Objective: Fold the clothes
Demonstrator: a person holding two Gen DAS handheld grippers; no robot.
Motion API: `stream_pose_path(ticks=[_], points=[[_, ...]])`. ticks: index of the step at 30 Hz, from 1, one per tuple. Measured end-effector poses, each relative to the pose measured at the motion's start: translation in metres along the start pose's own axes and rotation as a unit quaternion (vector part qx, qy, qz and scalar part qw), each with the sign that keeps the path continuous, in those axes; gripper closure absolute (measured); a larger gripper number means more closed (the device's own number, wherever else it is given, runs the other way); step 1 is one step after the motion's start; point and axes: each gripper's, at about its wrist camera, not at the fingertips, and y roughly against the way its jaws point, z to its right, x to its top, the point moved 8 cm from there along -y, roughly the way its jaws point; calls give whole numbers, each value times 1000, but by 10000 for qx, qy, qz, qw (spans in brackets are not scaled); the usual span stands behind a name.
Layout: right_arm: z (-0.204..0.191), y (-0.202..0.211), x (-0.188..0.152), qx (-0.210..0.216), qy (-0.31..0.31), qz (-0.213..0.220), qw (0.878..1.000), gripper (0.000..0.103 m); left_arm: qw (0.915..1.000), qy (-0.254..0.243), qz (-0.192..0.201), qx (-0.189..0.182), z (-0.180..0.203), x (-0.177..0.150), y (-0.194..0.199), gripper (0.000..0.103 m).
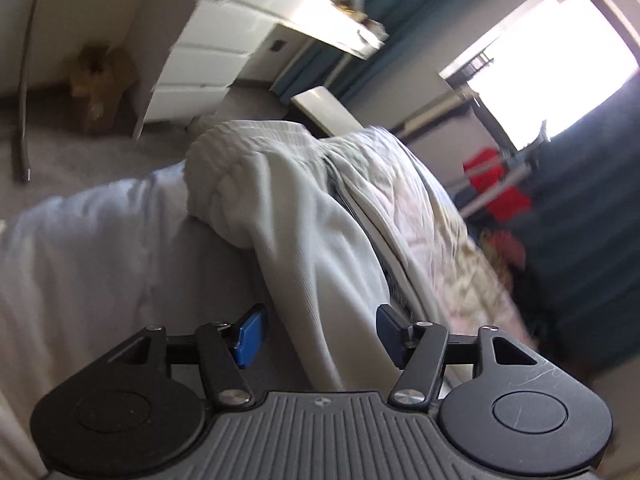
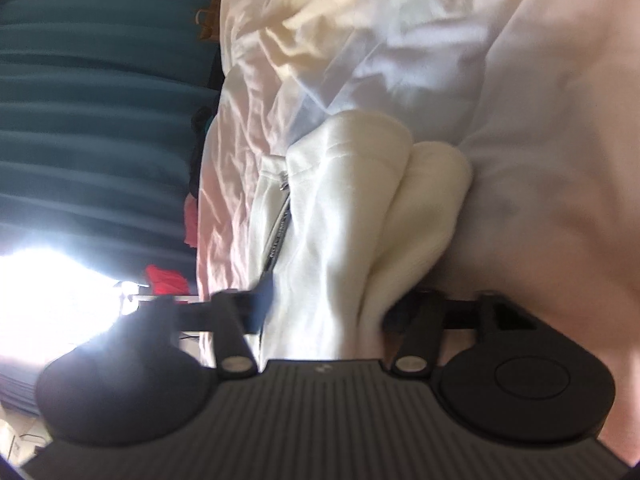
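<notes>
Left gripper (image 1: pixel 320 334): jaws set well apart, blue pads (image 1: pixel 250 330) exposed, nothing clamped; a fold of the white zip-up garment (image 1: pixel 304 216) is seen running between the two fingers, but no pressing of the pads on the cloth can be made out. Right gripper (image 2: pixel 326 308): jaws likewise spread wide, released; the same garment (image 2: pixel 344 208) is seen passing between them, its cloth lapping the inner sides of both fingers without being pinched. Garment: laid on the pale bedsheet (image 1: pixel 100 248), bunched, its ribbed hem (image 1: pixel 224 160) farthest from the left gripper and its zip (image 2: pixel 280 224) lying toward the left finger in the right wrist view. Hidden or unclear: the right gripper's pads are lost in shadow and blur; the garment's near end is cut off behind both gripper bodies; the room beyond, with white drawers (image 1: pixel 200 64) and teal curtain (image 2: pixel 100 100), is smeared.
</notes>
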Motion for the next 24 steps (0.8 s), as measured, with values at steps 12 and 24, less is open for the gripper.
stream_pose_path(ticks=[12,24], points=[[-13,-25,9,633,628,121,9959,35,9700,-2212,348,-950,143,-83,-19,26],[-11,-34,24,574,706,624,9939,36,9297,-3528,-302,-1017,193,-181,-123,25]])
